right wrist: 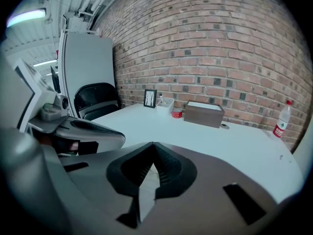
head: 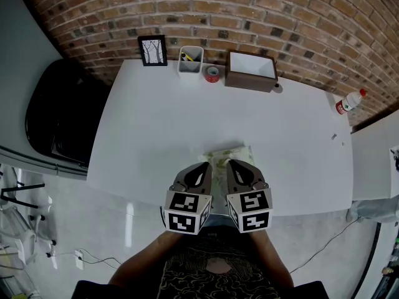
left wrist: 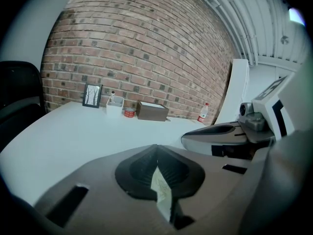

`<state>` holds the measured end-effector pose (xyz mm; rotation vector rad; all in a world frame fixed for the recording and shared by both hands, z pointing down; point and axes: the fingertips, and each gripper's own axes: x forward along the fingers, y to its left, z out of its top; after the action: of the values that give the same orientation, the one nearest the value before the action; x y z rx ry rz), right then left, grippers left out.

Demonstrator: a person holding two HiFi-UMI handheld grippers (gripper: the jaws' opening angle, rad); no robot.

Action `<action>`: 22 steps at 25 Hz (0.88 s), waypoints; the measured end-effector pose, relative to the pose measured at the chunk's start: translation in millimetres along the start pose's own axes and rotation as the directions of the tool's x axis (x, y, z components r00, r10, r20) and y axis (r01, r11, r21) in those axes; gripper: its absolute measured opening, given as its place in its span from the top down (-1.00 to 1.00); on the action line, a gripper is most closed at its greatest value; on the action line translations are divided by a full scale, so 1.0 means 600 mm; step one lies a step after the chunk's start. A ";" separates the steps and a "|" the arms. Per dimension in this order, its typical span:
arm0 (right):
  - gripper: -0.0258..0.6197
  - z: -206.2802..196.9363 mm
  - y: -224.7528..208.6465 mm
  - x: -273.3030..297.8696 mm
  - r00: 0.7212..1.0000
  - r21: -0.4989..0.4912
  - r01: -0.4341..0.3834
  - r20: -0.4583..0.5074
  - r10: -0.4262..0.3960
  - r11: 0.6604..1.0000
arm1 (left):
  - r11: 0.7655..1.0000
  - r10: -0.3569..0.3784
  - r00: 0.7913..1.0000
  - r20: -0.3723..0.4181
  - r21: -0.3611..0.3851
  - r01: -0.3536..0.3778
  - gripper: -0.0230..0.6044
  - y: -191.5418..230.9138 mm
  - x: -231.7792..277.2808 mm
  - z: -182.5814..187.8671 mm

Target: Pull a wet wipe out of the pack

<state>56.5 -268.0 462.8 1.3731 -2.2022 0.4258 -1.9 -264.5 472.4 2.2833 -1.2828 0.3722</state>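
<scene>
The pale green wet wipe pack (head: 229, 154) lies flat on the white table (head: 187, 123) near its front edge. Both grippers hover over the pack's near end, side by side. My left gripper (head: 201, 167) is over the pack's left edge and my right gripper (head: 234, 165) over its middle. In the left gripper view the jaws (left wrist: 156, 148) meet at the tips, and a strip of the pack (left wrist: 162, 190) shows through the gap behind them. The right gripper (right wrist: 154, 145) looks the same, tips together, with a pale sliver below. Nothing is held.
Along the brick wall at the table's back stand a small picture frame (head: 153, 50), a white holder (head: 190, 60), a red tape roll (head: 212, 74) and a brown box (head: 252, 71). A bottle (head: 349, 102) lies at the far right. A black chair (head: 59, 117) stands at the left.
</scene>
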 end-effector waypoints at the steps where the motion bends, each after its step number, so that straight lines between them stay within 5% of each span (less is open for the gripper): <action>1: 0.86 0.002 0.000 -0.003 1.000 0.005 0.004 0.006 -0.004 1.000 | 1.000 -0.002 1.000 0.001 0.002 0.002 0.89 -0.001 -0.002 0.001; 22: 0.86 0.052 0.025 -0.087 0.984 0.016 0.093 0.149 -0.094 0.996 | 0.999 -0.032 0.999 0.032 0.040 0.030 0.89 -0.017 -0.072 0.001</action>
<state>54.1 -238.7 407.5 1.5521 -2.2452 0.3079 -15.7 -229.4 449.4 2.3481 -1.2649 0.3539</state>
